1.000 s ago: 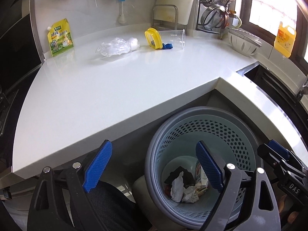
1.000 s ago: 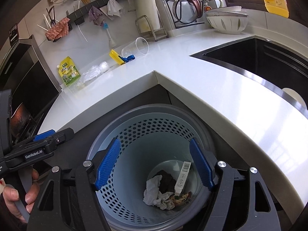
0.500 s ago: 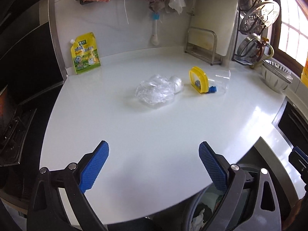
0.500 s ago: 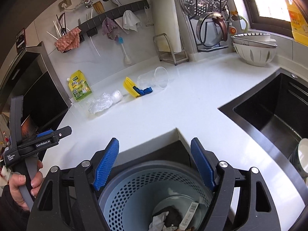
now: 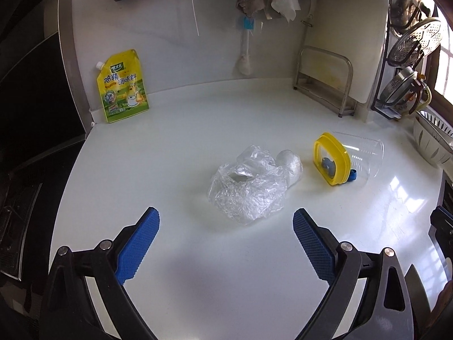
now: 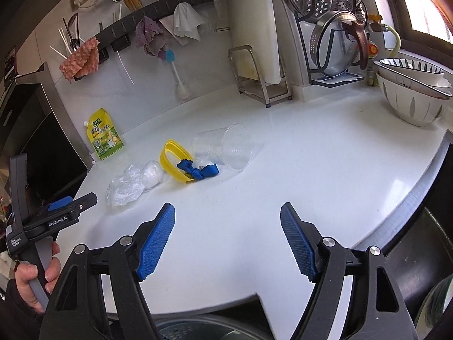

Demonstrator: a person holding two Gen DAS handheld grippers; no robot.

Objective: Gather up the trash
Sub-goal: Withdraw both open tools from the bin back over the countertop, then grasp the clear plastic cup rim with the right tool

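Crumpled clear plastic wrap (image 5: 252, 187) (image 6: 133, 182) lies mid-counter. Right of it a yellow-rimmed lid (image 5: 331, 160) (image 6: 174, 160) stands on edge against a tipped clear plastic cup (image 5: 365, 155) (image 6: 226, 148), with a blue scrap (image 6: 199, 170) at the lid's foot. My left gripper (image 5: 226, 242) is open and empty, just short of the wrap. My right gripper (image 6: 228, 238) is open and empty too, over the counter's near part, a good way short of the cup. The bin's rim (image 6: 209, 330) shows under the counter's front edge.
A yellow seasoning pouch (image 5: 121, 87) leans on the back wall. A metal board stand (image 5: 325, 82), a rack of lids (image 6: 334, 28) and stacked bowls (image 6: 410, 90) line the back right. A dark sink (image 6: 424, 255) lies at right. A hand (image 6: 34, 274) holds the left gripper's handle.
Both grippers have risen from over the bin and moved forward over the counter. The bin has dropped almost out of view, and the wrap, lid and cup now loom closer.
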